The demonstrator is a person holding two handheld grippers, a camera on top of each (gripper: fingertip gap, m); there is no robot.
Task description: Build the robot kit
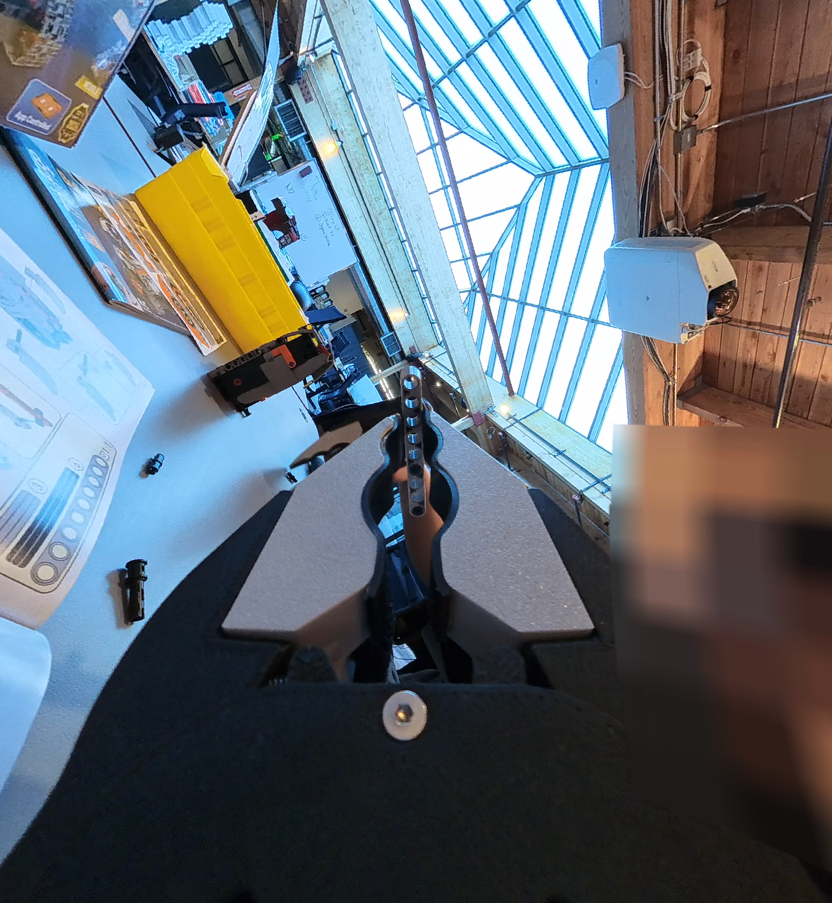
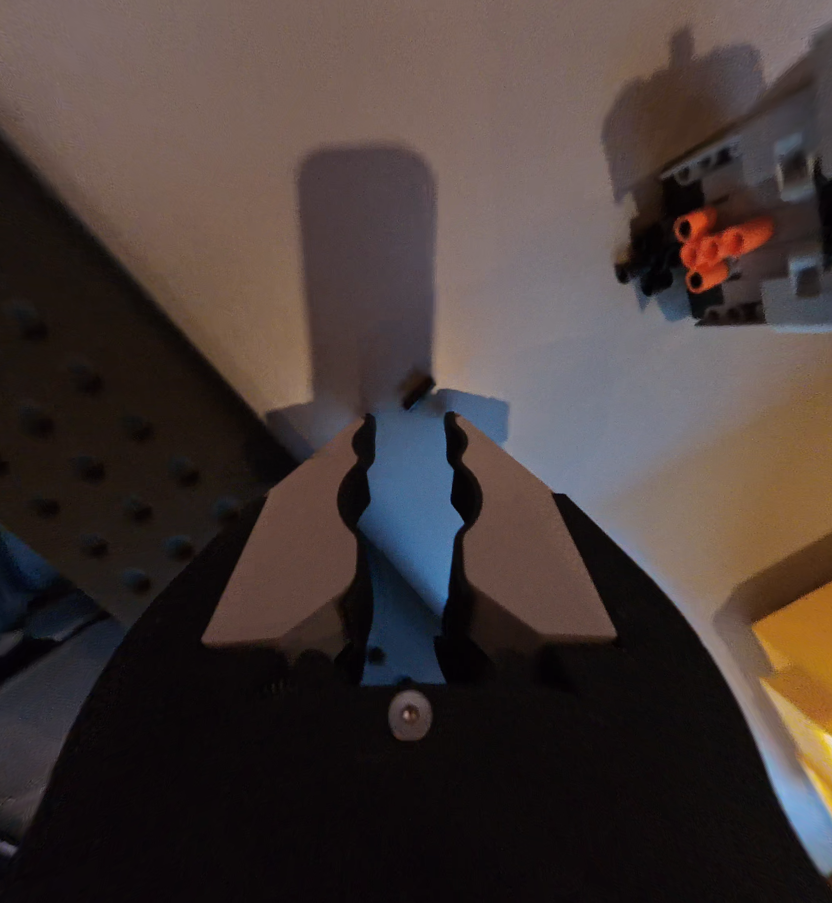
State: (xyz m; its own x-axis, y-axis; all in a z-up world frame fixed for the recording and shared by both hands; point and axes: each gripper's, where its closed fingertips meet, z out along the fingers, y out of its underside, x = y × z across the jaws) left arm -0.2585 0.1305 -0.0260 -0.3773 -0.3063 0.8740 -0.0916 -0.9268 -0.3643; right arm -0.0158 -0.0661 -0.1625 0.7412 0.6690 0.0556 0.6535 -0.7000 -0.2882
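Note:
My left gripper is shut on a thin grey beam with a row of holes. It holds the beam in the air, pointing up toward the skylight, and the beam sticks out past the fingertips. A person's finger shows behind the beam between the jaws. My right gripper is open and empty, close above the white table. A small dark piece lies on the table just beyond its fingertips. A grey, black and orange part-built model stands up and to the right; it also shows in the left wrist view.
A yellow bin, a picture box and an open instruction sheet lie on the table. Two black pins lie loose. A grey studded plate is left of my right gripper, the yellow bin to its right.

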